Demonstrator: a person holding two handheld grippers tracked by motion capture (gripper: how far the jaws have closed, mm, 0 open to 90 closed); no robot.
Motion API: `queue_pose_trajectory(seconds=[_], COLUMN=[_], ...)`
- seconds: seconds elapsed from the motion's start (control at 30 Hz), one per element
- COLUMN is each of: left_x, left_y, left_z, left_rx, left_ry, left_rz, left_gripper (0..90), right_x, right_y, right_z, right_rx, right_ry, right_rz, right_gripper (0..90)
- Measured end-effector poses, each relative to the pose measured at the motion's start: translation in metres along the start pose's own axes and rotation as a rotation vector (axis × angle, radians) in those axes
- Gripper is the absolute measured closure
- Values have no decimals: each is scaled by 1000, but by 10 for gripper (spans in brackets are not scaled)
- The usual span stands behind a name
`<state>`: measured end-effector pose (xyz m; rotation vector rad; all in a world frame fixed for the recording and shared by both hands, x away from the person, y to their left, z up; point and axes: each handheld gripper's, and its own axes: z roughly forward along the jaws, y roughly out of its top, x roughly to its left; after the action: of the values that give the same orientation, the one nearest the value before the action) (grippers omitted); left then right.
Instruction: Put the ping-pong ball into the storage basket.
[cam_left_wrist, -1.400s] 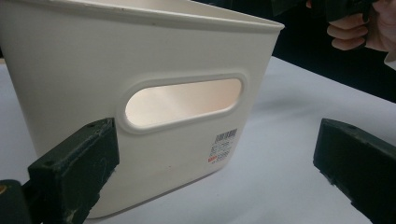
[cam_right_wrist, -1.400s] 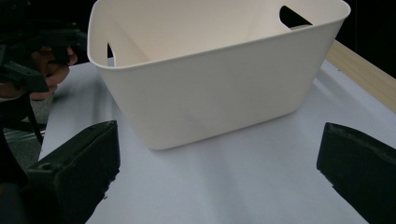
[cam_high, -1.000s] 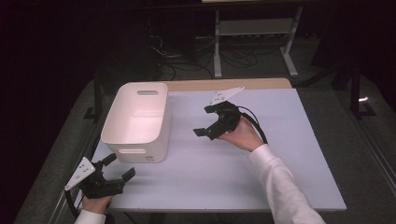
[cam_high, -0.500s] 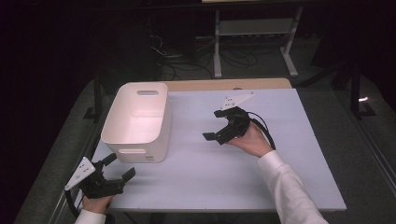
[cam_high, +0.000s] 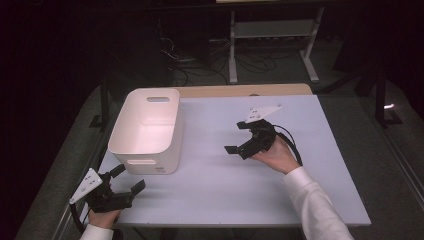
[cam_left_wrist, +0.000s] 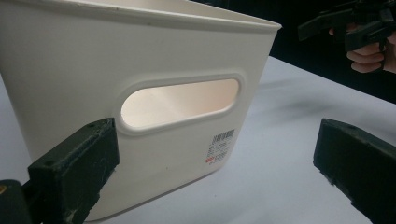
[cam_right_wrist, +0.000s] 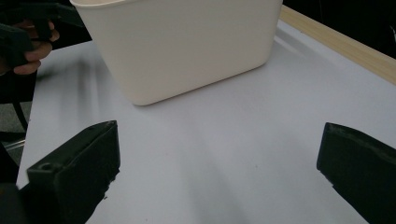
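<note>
- Left gripper (cam_high: 128, 181) is sitting at the table's (cam_high: 210, 200) near-left corner, jaws spread wide and holding nothing, pointing at the bin's near handle cutout.
- White bin (cam_high: 145, 131) is standing upright just beyond it, on the table's left side (barcode label on the near wall).
- Right gripper (cam_high: 239, 137) is hovering mid-table, well apart from the bin, jaws gaping and empty, facing the bin.

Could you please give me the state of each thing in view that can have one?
White bin: upright on the table, empty as far as its inside shows.
Left gripper: open, holding nothing, near the bin's handle end.
Right gripper: open, holding nothing, apart from the bin.
</note>
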<state>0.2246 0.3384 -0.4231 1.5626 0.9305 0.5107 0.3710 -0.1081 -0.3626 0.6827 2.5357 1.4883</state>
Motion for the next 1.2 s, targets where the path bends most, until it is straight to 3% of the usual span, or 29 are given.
queue_pose_trajectory(seconds=[0.87, 1.2], left_x=[1, 1], left_y=[0, 0], left_z=[0, -1], left_rx=[14, 14], left_ry=[7, 10], left_rz=[14, 17], left_gripper=[0, 0], right_x=[-8, -11], right_y=[-45, -62], right_z=[-39, -55], right_rx=[-14, -43], right_ry=[-74, -101], right_rz=[56, 76], right_gripper=[0, 0])
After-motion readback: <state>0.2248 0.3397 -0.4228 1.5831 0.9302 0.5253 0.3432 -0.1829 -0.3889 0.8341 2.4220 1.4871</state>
